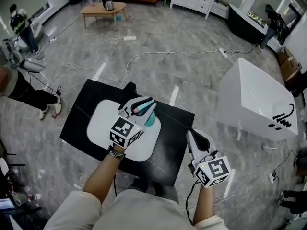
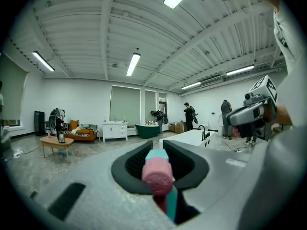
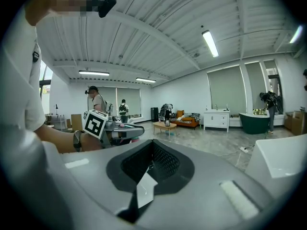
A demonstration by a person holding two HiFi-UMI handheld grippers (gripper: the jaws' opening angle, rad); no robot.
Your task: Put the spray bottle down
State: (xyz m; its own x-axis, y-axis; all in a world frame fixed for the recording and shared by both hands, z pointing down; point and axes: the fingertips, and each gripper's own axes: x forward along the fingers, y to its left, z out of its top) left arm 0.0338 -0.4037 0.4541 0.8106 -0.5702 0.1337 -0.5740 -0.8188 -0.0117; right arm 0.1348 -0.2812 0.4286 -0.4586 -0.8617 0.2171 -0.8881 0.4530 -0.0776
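Left gripper (image 1: 145,105) is the one to watch: it sits at centre frame from the head camera, above the black table (image 1: 81,119). In its jaws is the spray bottle (image 1: 149,118), pink up top and teal below. From the left gripper view the grip is plain. The jaws are drawn in to a narrow gap and both dark pads (image 2: 132,164) press on the bottle's neck. The pink nozzle head pokes back toward the lens, and a strip of teal runs down at 6 o'clock beneath it. So the bottle is clamped and off to the 3 o'clock edge of the white mat (image 1: 103,123) lying on that table. Whether its base touches the mat, I cannot tell from up here.

Right gripper (image 1: 193,137) sits at 4 o'clock from the left one, out past the table's near corner and over the grey floor. Its own view shows the two ribbed pads brought together with nothing between them, just a thin sliver of light low in the seam. It is closed and empty. In that same view the left gripper and its marker cube (image 3: 94,122) show at 9 o'clock, well apart from it.

A white bathtub (image 1: 254,99) stands at 3 o'clock of the table.
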